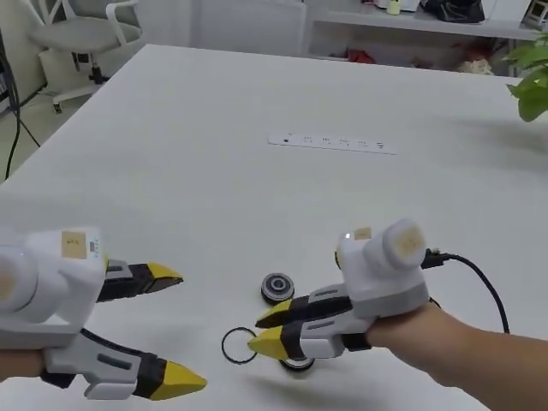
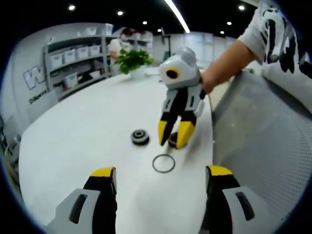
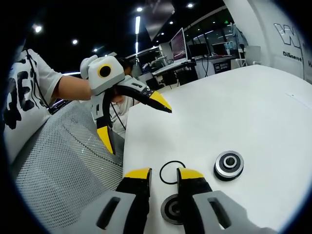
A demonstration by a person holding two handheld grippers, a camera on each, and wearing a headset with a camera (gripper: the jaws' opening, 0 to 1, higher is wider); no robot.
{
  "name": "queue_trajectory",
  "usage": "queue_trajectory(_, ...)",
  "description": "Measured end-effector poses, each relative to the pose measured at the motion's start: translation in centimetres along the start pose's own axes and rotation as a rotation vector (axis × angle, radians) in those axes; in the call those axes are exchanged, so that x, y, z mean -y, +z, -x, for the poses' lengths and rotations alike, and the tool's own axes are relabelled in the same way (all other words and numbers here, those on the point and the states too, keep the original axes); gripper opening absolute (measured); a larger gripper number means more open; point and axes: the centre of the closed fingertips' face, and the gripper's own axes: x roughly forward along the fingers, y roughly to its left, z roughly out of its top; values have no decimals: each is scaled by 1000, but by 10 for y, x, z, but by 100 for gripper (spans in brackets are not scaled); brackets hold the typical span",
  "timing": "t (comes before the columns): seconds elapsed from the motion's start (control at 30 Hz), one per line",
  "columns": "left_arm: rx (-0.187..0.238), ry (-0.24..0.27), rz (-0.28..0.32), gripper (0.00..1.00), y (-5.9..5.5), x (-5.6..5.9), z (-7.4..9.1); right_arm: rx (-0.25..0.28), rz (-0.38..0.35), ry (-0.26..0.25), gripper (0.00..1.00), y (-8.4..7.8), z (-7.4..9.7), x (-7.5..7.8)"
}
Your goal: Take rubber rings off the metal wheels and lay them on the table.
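Two metal wheels sit on the white table [image 1: 214, 128], with one loose rubber ring [image 1: 240, 345] lying flat beside them. The far wheel [image 1: 277, 287] sits just beyond the ring and a little to its right, standing free with nothing touching it. The near wheel [image 1: 297, 364] sits just right of the ring, low between the jaws of the right gripper [image 1: 270, 330]. Those jaws stand narrowly apart. In the right gripper view, bare table shows between one jaw and the wheel, so no grip is seen. The yellow tips hang just right of the ring. The left gripper [image 1: 175, 327] is left of the ring, jaws spread wide and holding nothing. A power strip [image 1: 332, 142] lies well beyond the ring, mid-table.
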Motion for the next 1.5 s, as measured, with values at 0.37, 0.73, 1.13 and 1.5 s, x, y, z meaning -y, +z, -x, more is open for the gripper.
queue_trajectory(0.37, 0, -31, -6, 74, 8, 4, -9, 16, 19, -27, 27, 2, 17, 1)
queue_trajectory(0.73, -2, -66, -25, 72, 20, 7, -22, 24, 19, -59, 30, -4, 37, 9)
queue_trajectory(1.13, 4, -100, -52, 68, 33, 12, -39, 6, 29, -86, 33, -18, 51, 15)
queue_trajectory(1.5, -5, -143, -63, 61, 37, 18, -57, -11, 34, -94, 32, -32, 55, 17)
